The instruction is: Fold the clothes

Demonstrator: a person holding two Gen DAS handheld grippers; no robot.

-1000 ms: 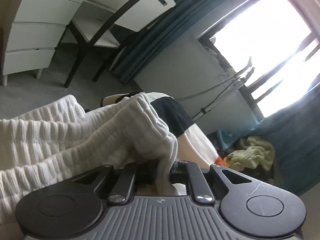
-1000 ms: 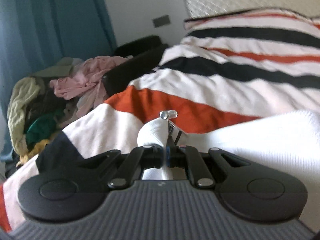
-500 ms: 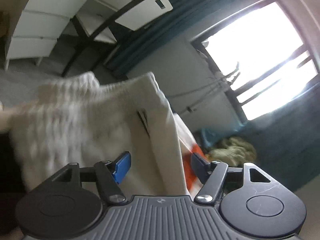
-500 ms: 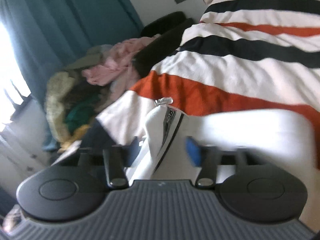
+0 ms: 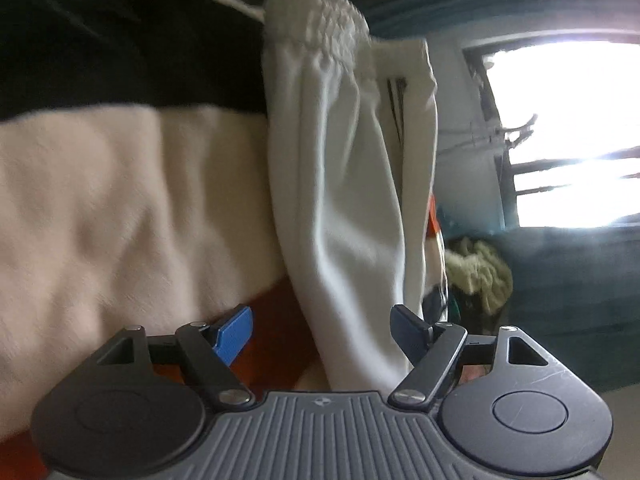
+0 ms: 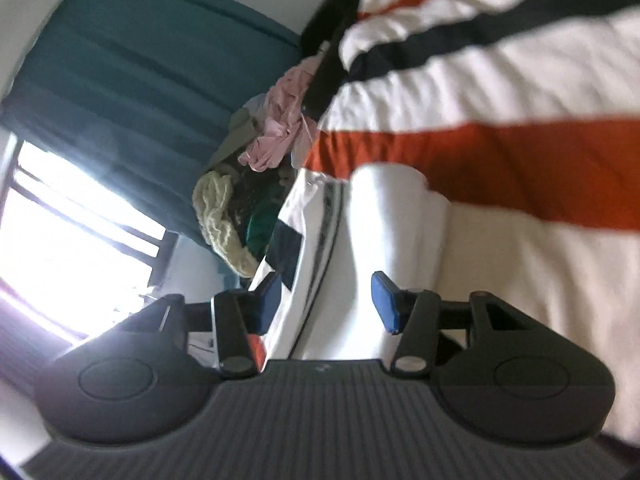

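My left gripper (image 5: 322, 330) stood wide, its blue pads (image 5: 234, 334) well apart and holding nothing. The white pants (image 5: 344, 184) lay between the fingers and ran forward from them, the gathered waistband (image 5: 320, 28) at the far end and a thin dark stripe (image 5: 396, 100) along the right side. They rested on the bed (image 5: 120, 200), whose cover showed a cream band, a black band beyond it and orange close to the gripper. Off the bed's right edge I saw a pile of clothes (image 5: 480, 272), a teal curtain (image 5: 560, 280) and a bright window (image 5: 568, 132); the view was soft with blur, so I could not tell whether either pad touched the cloth. My right gripper (image 6: 326, 300) was also spread wide and gripped nothing. The pants (image 6: 376, 240) passed between its fingers too, folded lengthwise into a long strip with a dark stripe (image 6: 330, 216) on the left side, lying near the bed's (image 6: 520, 80) edge across the orange and white bands. Beyond that edge sat the pile of clothes (image 6: 248, 184), pink and pale yellow on top, before the curtain (image 6: 140, 80) and the window (image 6: 60, 220).
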